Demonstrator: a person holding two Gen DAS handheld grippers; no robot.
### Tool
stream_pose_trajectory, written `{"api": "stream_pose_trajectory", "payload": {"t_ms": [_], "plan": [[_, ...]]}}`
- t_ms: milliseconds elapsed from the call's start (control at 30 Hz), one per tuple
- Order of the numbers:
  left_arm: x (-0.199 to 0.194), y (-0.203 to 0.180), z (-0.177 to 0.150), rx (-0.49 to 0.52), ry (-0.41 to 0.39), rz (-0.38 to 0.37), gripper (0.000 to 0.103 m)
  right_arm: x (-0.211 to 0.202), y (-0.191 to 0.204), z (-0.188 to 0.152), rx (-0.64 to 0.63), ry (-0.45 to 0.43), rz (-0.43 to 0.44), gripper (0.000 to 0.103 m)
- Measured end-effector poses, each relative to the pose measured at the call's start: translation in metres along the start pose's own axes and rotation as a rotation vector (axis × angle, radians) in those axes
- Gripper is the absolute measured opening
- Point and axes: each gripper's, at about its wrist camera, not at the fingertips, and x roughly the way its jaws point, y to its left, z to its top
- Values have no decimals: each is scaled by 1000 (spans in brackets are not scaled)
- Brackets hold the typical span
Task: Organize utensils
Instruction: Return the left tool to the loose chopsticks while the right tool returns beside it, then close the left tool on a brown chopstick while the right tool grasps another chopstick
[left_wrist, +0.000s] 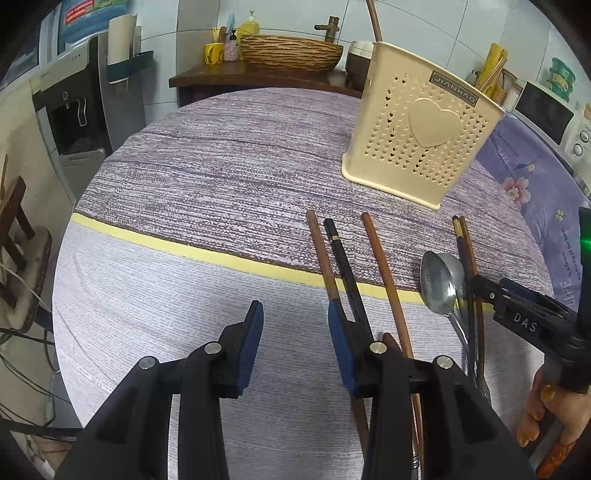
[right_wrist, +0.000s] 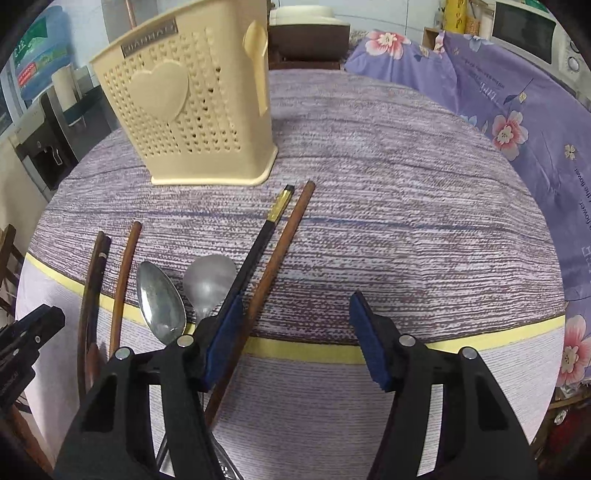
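**Utensils loose on a cloth-covered bench**

Covering the round bench (left_wrist: 184, 184) is a purple woven cloth with a yellow stripe (left_wrist: 207, 254). Wooden chopsticks (left_wrist: 384, 273) and steel spoons (right_wrist: 160, 299) lie centre-frame before the cream perforated plastic holder (left_wrist: 421, 136), upper right. Both the left gripper (left_wrist: 295, 332) and right gripper (right_wrist: 295, 332) gape empty. A white water dispenser (left_wrist: 74, 107) stands upper left.

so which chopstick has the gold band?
The black chopstick by the right gripper, beside a brown one; the other black one has a white band.

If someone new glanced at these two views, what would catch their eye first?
Probably the cream utensil holder with its heart emblem, upright at the far side of the striped tablecloth. Next, the chopsticks and two metal spoons lying loose in front of it, near both open grippers.
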Motion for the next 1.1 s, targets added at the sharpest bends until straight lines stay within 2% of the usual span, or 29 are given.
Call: {"api": "stream_pose_trajectory", "payload": {"t_ms": [100, 333, 700, 900, 1000, 1100], "plan": [[2, 4, -2, -11, 7, -2, 37, 2, 4, -1, -27, 0, -25, 56], [2, 11, 4, -30, 12, -1, 37, 1, -14, 2, 11, 13, 0, 53], [16, -17, 16, 6, 23, -11, 37, 10, -19, 27, 38, -20, -34, 51], [23, -20, 11, 36, 25, 59, 33, 10, -18, 23, 36, -22, -33, 51], [24, -16, 12, 32, 29, 46, 33, 11, -18, 22, 37, -22, -35, 51], [29, -20, 17, 64, 35, 68, 33, 15, -17, 23, 37, -12, -40, 49]]}}
